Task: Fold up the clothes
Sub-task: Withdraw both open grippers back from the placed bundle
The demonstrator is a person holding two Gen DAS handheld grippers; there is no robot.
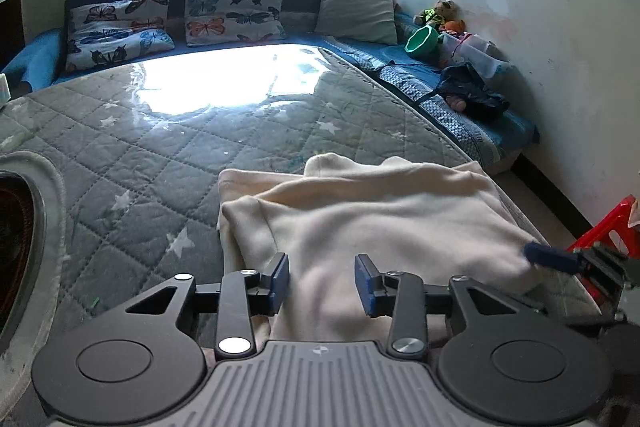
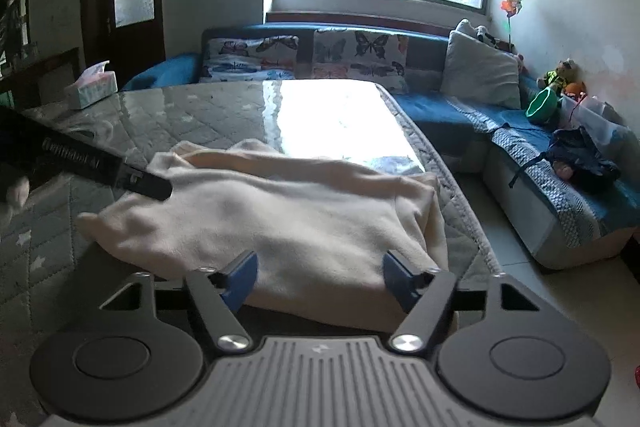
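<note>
The folded cream garment (image 2: pixel 272 211) lies on the quilted counter (image 1: pixel 160 163) near its right edge, its near hem hidden behind both tools. The left hand-held gripper (image 1: pixel 322 285) hovers released over it, as does the right hand-held gripper (image 2: pixel 320 281), spread wide. Glare washes out the counter's far half, which lies bare.

Each claw (image 1: pixel 322 281) has black linkage arms, silver screws, blue pads and a ribbed grey housing.

Home living room: sofa (image 2: pixel 460 107), cushions (image 1: pixel 232 11)
</note>
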